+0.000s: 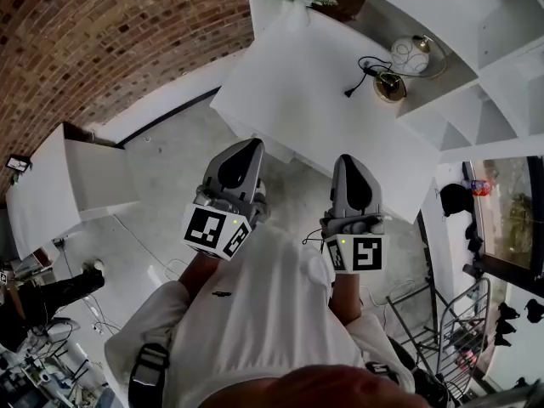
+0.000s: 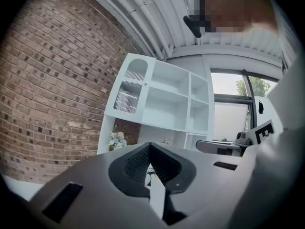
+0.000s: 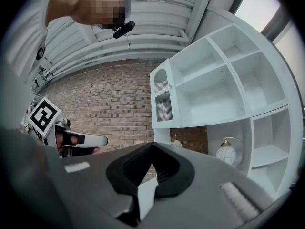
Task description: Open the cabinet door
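At ten o'clock we see a rough, matt brick wall (image 1: pixel 102 41). The white cabinet (image 1: pixel 297 83) at twelve looks smooth and satin-painted. At one o'clock, a lamp base (image 1: pixel 390 87) shines like polished brass. The left gripper (image 1: pixel 252 143) and right gripper (image 1: pixel 348 158) look like matt grey plastic.

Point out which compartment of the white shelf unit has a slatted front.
The narrow upper column beside the brick wall; every other compartment is open-fronted.
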A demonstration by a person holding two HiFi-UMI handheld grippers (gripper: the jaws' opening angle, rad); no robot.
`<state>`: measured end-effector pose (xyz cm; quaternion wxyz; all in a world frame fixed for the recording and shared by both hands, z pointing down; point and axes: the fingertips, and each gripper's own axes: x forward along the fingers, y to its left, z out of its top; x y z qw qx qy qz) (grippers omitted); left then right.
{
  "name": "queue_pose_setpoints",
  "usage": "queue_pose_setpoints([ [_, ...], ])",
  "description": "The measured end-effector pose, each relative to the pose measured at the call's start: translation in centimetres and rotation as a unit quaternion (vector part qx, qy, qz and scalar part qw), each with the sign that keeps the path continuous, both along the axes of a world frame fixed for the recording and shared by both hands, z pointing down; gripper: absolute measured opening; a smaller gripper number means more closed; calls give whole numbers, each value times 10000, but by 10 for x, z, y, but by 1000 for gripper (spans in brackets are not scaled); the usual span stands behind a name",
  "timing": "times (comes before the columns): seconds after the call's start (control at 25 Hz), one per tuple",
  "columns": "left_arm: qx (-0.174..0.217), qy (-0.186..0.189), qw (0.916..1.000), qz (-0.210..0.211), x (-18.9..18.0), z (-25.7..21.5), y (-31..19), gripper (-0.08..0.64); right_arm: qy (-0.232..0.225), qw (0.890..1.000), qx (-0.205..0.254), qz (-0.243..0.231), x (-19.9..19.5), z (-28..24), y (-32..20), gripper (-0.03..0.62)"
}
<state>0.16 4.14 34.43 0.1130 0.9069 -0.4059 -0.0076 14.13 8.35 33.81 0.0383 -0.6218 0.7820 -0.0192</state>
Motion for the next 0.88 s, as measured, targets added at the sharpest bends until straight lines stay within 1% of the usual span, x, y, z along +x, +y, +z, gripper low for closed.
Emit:
queue_pose_setpoints([
  [0.08, 19, 19, 10000, 7, -9, -1, -17, 9, -16, 10000, -68, 6, -9, 1, -20, 11],
  [0.24, 56, 90, 9999, -2, -27, -3, -50, 9, -55, 10000, 78, -22, -30, -5, -57, 11],
  [0.44, 103, 127, 9999, 33, -53, -4, -87, 9, 52, 9999, 125, -33, -55, -7, -96, 11],
  [0.6, 57, 143, 9999, 68, -71, 4, -117, 9, 72, 9999, 144, 46, -70, -7, -121, 11],
  [0.72, 28, 175, 9996, 215, -73, 8, -133, 9, 105, 9998, 124, 109, -78, -5, -134, 11],
  [0.88, -45, 207, 9992, 348, -67, 12, -141, 9, 147, 9998, 16, 150, -79, -1, -141, 11],
])
